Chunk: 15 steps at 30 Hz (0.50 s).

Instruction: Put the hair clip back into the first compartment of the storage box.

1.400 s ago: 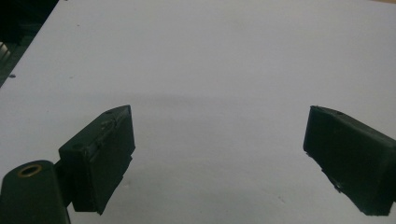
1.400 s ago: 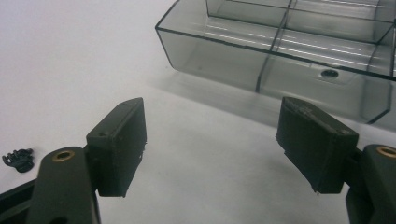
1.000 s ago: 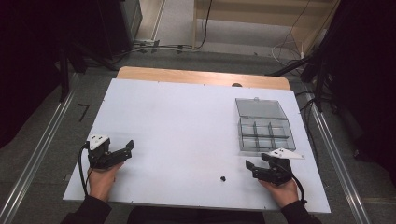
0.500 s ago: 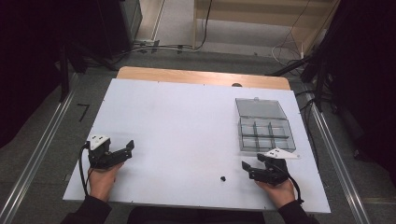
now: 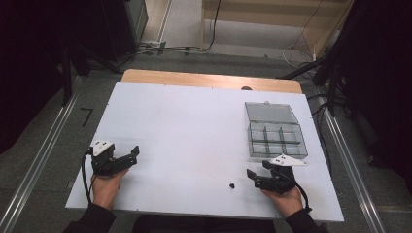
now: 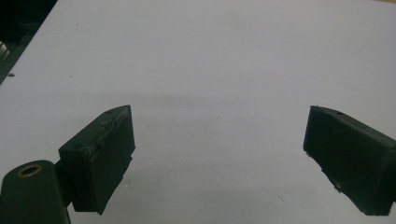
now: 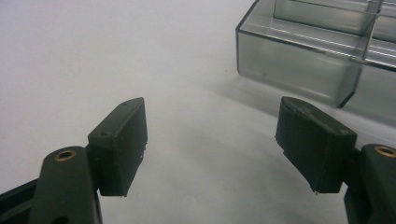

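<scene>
Two hand-held grippers rest on a white surface [image 5: 194, 141], one at each near corner, with one clear plastic box [image 5: 276, 132] and one small black part [image 5: 232, 185] lying between and beyond them. The left gripper [image 5: 127, 156] sits at the near left, gripped by a hand [image 5: 106, 187]; its jaws stand wide apart with nothing between them. The right gripper [image 5: 256, 178] sits at the near right in the other hand [image 5: 286, 199], jaws likewise spread wide and holding nothing.

From the high view, the small black part lies on the bare surface just beside the right gripper, toward the left gripper, untouched by either. It appears as a dark speck, too small to make out its shape. The same view shows the box standing just beyond the right gripper, its lid laid open at the far side and its tray divided into six compartments in two rows of three.

The right gripper view brings the box [image 7: 322, 60] close, showing its smoky transparent walls and inner dividers ahead and to the right of the right gripper [image 7: 210, 135], near it but apart. The left gripper view shows the left gripper [image 6: 217, 154] over plain white surface [image 6: 210, 60], with a dark edge at the upper left corner.
</scene>
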Tool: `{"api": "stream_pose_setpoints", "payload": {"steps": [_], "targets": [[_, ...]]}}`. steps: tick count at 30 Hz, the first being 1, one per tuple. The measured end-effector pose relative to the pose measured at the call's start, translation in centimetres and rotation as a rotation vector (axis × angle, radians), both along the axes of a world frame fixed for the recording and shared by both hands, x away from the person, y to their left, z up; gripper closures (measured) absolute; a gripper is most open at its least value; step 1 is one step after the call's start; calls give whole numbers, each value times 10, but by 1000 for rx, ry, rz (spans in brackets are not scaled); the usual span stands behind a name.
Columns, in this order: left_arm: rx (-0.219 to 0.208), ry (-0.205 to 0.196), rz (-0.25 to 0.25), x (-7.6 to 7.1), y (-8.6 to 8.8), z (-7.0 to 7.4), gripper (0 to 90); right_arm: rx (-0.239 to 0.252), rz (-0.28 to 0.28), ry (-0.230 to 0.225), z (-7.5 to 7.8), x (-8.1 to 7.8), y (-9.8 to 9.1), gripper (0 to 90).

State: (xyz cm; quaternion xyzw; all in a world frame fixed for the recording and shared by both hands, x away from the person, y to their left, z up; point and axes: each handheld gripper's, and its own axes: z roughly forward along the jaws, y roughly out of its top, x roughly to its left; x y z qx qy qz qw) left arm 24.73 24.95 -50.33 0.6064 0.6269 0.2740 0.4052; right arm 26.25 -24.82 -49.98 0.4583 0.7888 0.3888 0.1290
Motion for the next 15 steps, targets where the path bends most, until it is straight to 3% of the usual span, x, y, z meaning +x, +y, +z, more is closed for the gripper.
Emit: {"api": "stream_pose_setpoints", "payload": {"steps": [15], "targets": [[0, 1, -2, 0, 0, 0, 96, -2, 47, 1, 0, -6, 16, 241]]}}
